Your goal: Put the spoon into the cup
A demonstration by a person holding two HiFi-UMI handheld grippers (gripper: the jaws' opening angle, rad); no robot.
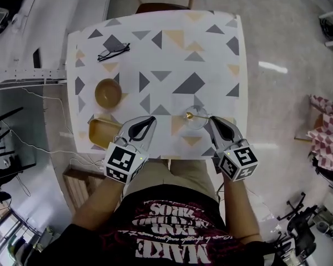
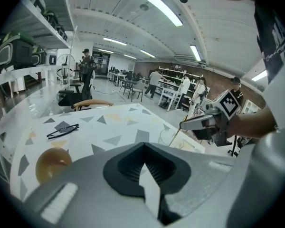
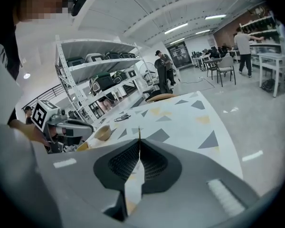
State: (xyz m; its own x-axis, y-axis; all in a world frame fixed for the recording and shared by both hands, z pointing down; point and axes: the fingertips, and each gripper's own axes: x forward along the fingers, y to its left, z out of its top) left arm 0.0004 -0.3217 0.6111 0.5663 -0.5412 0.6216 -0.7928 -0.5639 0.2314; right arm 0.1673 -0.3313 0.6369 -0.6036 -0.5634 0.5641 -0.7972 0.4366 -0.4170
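Right gripper (image 1: 212,119) clamps the spoon (image 1: 197,116), held over the cup (image 1: 198,124) at lower centre. Left gripper (image 1: 150,120) has its 2 jaws together, empty.

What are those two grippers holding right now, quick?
Left gripper: closed, holding nothing.
Right gripper: closed on the spoon.

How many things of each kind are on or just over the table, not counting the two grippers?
spoon: 1
cup: 1
bowl: 1
eyeglasses: 1
tray: 1
Total: 5
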